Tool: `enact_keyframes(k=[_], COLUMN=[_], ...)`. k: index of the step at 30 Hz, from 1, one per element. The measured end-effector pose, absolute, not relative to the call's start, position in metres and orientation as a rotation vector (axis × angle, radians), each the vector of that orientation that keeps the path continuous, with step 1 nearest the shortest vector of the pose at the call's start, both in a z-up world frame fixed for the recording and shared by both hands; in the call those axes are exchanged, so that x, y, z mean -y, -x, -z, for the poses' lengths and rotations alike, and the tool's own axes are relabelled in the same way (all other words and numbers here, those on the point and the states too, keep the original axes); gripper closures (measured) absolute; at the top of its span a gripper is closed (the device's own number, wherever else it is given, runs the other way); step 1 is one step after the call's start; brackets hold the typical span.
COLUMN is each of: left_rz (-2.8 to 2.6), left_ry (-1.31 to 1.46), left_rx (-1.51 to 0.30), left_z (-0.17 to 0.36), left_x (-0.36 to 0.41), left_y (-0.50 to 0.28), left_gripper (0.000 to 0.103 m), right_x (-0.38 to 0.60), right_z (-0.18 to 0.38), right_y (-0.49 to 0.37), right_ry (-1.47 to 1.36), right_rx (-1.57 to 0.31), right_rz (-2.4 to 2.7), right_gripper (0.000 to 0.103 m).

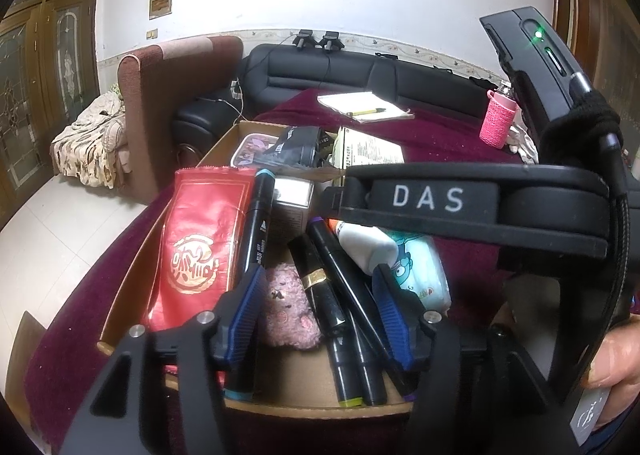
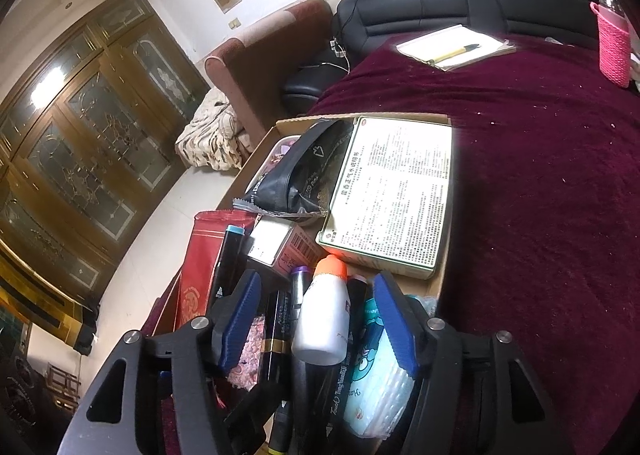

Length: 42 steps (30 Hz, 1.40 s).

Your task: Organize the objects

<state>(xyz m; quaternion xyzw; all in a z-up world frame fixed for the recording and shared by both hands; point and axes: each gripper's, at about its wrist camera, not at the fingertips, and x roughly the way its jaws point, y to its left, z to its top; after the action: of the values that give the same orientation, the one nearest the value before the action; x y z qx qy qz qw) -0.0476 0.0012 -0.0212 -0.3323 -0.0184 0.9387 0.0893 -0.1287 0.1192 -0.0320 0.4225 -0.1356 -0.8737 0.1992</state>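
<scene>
An open cardboard box [image 1: 120, 295] [image 2: 360, 119] sits on the maroon cloth, packed with things. In it lie a red packet [image 1: 196, 247], black markers [image 1: 258, 223], a pink plush [image 1: 288, 307], a black tube with a gold band [image 1: 316, 283] [image 2: 276, 327], a white orange-capped bottle [image 1: 364, 243] [image 2: 324, 319] and a tissue pack [image 1: 420, 275] [image 2: 376, 375]. My left gripper [image 1: 320, 315] hangs open over the plush and the tube. My right gripper [image 2: 316, 319] stands open above the bottle, and its black body [image 1: 440, 199] crosses the left wrist view.
The box's far half holds a black pouch [image 2: 296, 171] and a printed medicine box [image 2: 396, 191]. A notebook with a pen [image 2: 456, 47] and a pink knitted bottle cover [image 2: 614, 47] stand farther back on the cloth. A black sofa [image 1: 360, 71] lies beyond. A thumb [image 1: 612, 359] shows lower right.
</scene>
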Motion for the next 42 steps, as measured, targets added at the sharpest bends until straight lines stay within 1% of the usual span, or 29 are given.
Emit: enact_keyframes(k=[4,6,9,13,15,17,19,22,27,29,31,34,35,38,42], left_rz=[-2.798,-2.807,-2.831,-2.835,-2.836,-2.84,-2.84,-2.836,-2.853,-2.865,-2.889,-2.95,-2.973,-3.0,-3.033], left_ry=[0.983,0.98,0.988,0.983,0.976,0.964,0.959,0.962,0.96,0.956,0.955,0.931,0.911,0.888,0.914], left_rx=[0.05,0.047,0.049,0.07,0.067,0.057,0.046,0.047,0.055,0.056,0.046,0.039,0.041,0.065,0.019], left_z=[0.02,0.019,0.019,0.018,0.018,0.017,0.017,0.017,0.016,0.015,0.014,0.012,0.011,0.008,0.006], left_x=[-0.001,-0.002,0.0,0.001,0.001,-0.001,-0.002,-0.004,-0.002,-0.001,0.0,0.005,0.007,0.013,0.012], left_y=[0.047,0.046,0.047,0.046,0.045,0.043,0.042,0.042,0.04,0.039,0.038,0.035,0.033,0.029,0.028], left_gripper=[0.042,0.037,0.027,0.024,0.018,0.017,0.017,0.015,0.012,0.012,0.008,0.004,0.0,0.0,0.0], right_x=[-0.121,-0.122,-0.121,-0.121,-0.121,-0.122,-0.122,-0.123,-0.132,-0.136,-0.14,-0.148,-0.151,-0.16,-0.172], right_z=[0.029,0.027,0.025,0.022,0.019,0.016,0.011,0.006,-0.001,-0.003,-0.006,-0.01,-0.01,-0.01,-0.006], right_y=[0.126,0.124,0.12,0.114,0.11,0.105,0.101,0.094,0.08,0.075,0.066,0.053,0.051,0.042,0.031], right_ry=[-1.167,-1.155,-1.134,-1.102,-1.074,-1.042,-1.011,-0.971,-0.886,-0.864,-0.833,-0.796,-0.792,-0.792,-0.781], right_rx=[0.374,0.362,0.341,0.311,0.294,0.276,0.254,0.223,0.251,0.234,0.18,0.156,0.151,0.145,0.229], right_rz=[2.454,2.466,2.49,2.536,2.567,2.592,2.604,2.629,2.681,2.715,2.732,2.733,2.731,2.727,2.681], right_gripper=[0.037,0.036,0.031,0.027,0.023,0.02,0.011,0.008,0.006,0.004,0.0,0.0,0.0,0.0,0.0])
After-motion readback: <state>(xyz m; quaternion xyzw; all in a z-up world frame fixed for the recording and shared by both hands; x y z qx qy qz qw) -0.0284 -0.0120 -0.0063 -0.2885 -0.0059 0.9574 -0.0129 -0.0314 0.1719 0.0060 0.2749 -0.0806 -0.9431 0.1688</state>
